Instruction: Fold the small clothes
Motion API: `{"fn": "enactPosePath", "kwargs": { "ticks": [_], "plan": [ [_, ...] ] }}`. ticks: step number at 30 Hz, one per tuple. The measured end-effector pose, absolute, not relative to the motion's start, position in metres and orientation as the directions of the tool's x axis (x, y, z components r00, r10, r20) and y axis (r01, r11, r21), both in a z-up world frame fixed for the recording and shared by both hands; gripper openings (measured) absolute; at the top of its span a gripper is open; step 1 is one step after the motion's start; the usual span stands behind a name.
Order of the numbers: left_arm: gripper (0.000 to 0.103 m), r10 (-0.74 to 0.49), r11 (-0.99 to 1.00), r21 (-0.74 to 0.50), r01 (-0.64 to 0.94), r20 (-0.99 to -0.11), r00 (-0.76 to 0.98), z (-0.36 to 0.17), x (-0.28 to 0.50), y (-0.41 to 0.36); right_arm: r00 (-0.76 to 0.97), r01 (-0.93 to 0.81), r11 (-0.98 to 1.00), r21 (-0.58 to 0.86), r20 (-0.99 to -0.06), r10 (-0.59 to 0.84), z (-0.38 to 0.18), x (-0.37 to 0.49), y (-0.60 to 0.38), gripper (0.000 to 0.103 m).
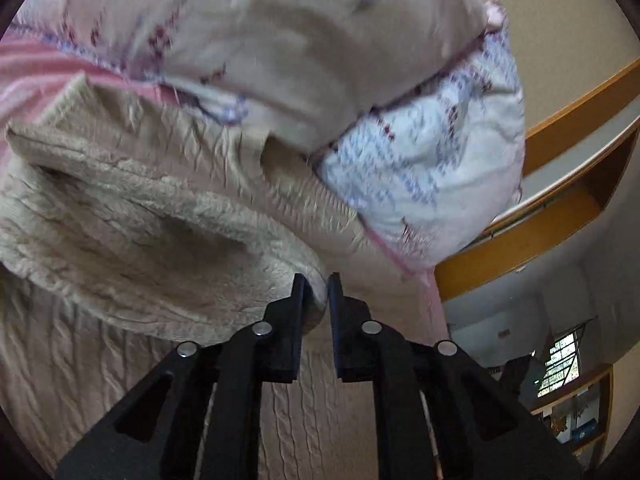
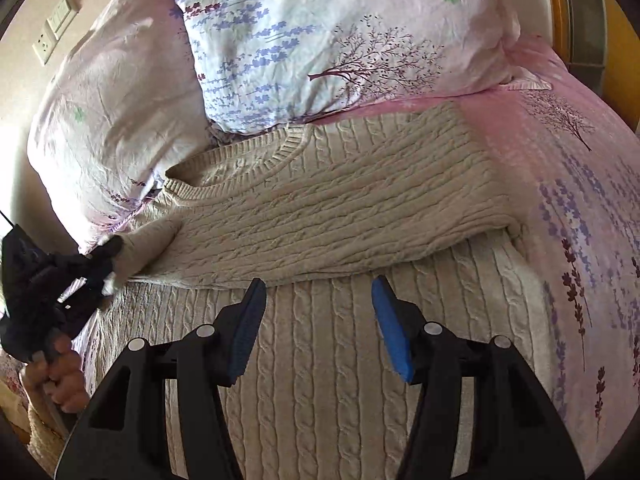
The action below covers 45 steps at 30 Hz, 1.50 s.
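One sleeve (image 2: pixel 148 244) is in your left claw (image 1: pixel 316 292), nearly closed on it; the right claw (image 2: pixel 318 308) hangs open, empty. Next lay the sleeve across the sweater (image 2: pixel 340 208).

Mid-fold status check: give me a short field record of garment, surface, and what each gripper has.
garment: beige cable-knit sweater, upper part folded across the lower body
surface: bed with pink floral sheet; two pillows behind the collar
left gripper: jaws nearly closed on a fold of sweater sleeve at the sweater's left edge
right gripper: jaws apart, nothing between them, above the lower body
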<state>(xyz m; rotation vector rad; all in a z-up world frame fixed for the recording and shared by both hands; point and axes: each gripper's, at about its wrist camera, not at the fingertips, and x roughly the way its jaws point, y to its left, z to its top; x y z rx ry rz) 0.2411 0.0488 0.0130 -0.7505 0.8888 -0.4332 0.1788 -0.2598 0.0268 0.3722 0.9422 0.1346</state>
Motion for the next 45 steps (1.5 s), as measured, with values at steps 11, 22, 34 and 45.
{"fn": "enactPosePath", "kwargs": {
  "ticks": [11,22,34,45],
  "plan": [
    [0.049,-0.545,0.567,-0.81,-0.146,-0.503,0.671,0.001,0.237,0.112,0.588,0.039,0.923,0.384,-0.755,0.29,0.023,0.177,-0.262,0.057],
    [0.007,-0.579,0.602,-0.798,0.031,-0.41,0.705,0.047,0.256,0.054,0.634,0.076,0.913,0.402,-0.726,0.267,0.03,0.173,-0.288,0.057],
    [0.062,-0.663,0.748,-0.475,0.464,-0.579,0.475,0.066,0.221,-0.043,0.649,0.113,0.841,0.53,-0.68,0.341,0.026,0.175,-0.338,0.046],
    [0.062,-0.298,0.952,-0.28,0.128,-0.736,0.608,0.037,0.128,0.134,0.493,0.043,0.814,0.58,-0.721,0.488,0.004,0.223,-0.285,0.031]
  ]
}}
